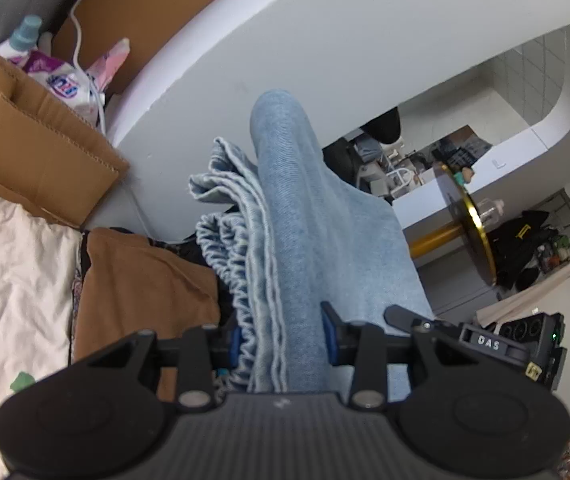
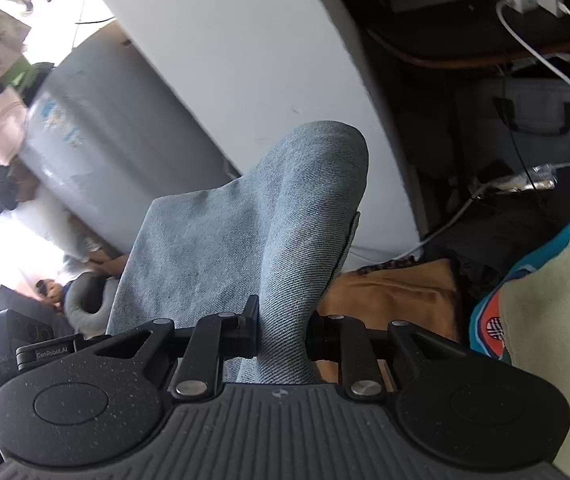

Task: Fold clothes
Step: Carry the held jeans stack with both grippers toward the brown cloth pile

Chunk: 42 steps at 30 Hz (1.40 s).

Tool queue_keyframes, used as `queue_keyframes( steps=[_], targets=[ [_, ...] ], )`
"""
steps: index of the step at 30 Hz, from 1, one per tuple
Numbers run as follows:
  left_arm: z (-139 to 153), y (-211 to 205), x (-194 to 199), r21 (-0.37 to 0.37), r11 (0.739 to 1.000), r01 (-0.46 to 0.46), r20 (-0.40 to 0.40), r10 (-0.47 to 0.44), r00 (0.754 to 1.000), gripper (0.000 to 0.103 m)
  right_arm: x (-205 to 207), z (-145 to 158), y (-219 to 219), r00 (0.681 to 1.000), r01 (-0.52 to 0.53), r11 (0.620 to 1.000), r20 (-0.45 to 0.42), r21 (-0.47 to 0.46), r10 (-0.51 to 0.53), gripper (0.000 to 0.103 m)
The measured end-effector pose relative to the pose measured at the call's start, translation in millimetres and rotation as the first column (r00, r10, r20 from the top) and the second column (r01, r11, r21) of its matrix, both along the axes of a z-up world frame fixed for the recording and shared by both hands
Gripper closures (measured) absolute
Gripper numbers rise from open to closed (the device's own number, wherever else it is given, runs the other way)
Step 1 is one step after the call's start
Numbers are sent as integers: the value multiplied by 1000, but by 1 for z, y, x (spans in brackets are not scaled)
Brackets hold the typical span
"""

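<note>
- The wall (image 1: 325, 40) fills the back of the left view, white and curved by the lens, and it runs pale behind the cloth in the right view too.
- The sheet (image 1: 13, 272), cream with coloured patches, spreads at lower left, with the cardboard (image 1: 45, 140) standing above it.
- The jeans (image 1: 305, 240), light blue denim, are up off the sheet and held between both grippers; a rounded fold bulges forward in each view, and stacked hem edges hang on the left side of the left view.
- A brown garment (image 1: 141, 280) lies crumpled below the jeans, beside the sheet; the right view shows it too, under the denim.
- The left gripper (image 1: 283, 344) is clamped on the jeans, blue pads pressing a thick bunch of layers.
- The right gripper (image 2: 283, 332) pinches a narrower roll of the same jeans, jaws close together on the cloth.
- A round table (image 1: 473, 224) with a gold rim stands at right, well apart.
- A detergent bottle (image 1: 25, 36) sits behind the cardboard.
</note>
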<state>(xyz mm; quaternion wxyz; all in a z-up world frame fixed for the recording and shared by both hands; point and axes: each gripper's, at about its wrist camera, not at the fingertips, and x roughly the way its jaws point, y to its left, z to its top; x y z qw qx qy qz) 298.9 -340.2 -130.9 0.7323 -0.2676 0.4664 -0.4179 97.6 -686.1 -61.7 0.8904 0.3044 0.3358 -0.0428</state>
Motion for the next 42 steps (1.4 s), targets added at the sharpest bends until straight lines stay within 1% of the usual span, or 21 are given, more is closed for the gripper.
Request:
queue_keyframes(
  steps=[5, 11, 17, 22, 27, 31, 34, 37, 40, 42],
  targets=[
    [-43, -10, 14, -5, 1000, 14, -16, -14, 1000, 64, 11, -42, -12, 999, 38, 999, -13, -10, -38, 82],
    [-92, -18, 23, -15, 1000, 13, -38, -14, 999, 64, 23, -90, -23, 998, 48, 998, -38, -31, -50, 82],
    [-132, -20, 25, -30, 1000, -1, -31, 0, 1000, 64, 34, -129, -26, 997, 50, 996, -53, -79, -55, 82],
    [-162, -19, 28, -54, 998, -16, -52, 13, 999, 64, 41, -153, -29, 998, 29, 995, -57, -95, -35, 82],
    [-186, -21, 36, -68, 998, -12, -60, 8, 998, 64, 46, -173, -28, 998, 26, 991, -55, -134, -33, 82],
    [-200, -23, 40, -60, 998, -12, -63, 8, 998, 64, 48, -193, -29, 997, 46, 992, -63, -118, -53, 82],
    [-205, -26, 41, -52, 999, -10, -51, 7, 999, 64, 50, -203, -28, 996, 47, 990, -68, -135, -56, 81],
    [-205, -26, 40, -60, 998, -17, -35, 15, 999, 64, 53, -205, -27, 996, 50, 988, -61, -144, -59, 81],
    [-207, -24, 40, -77, 996, -37, -44, 34, 998, 64, 56, -200, -27, 997, 57, 988, -47, -145, -65, 81],
    [-207, -25, 41, -78, 996, -46, -34, 43, 998, 64, 60, -200, -28, 997, 63, 987, -30, -148, -69, 81]
  ],
)
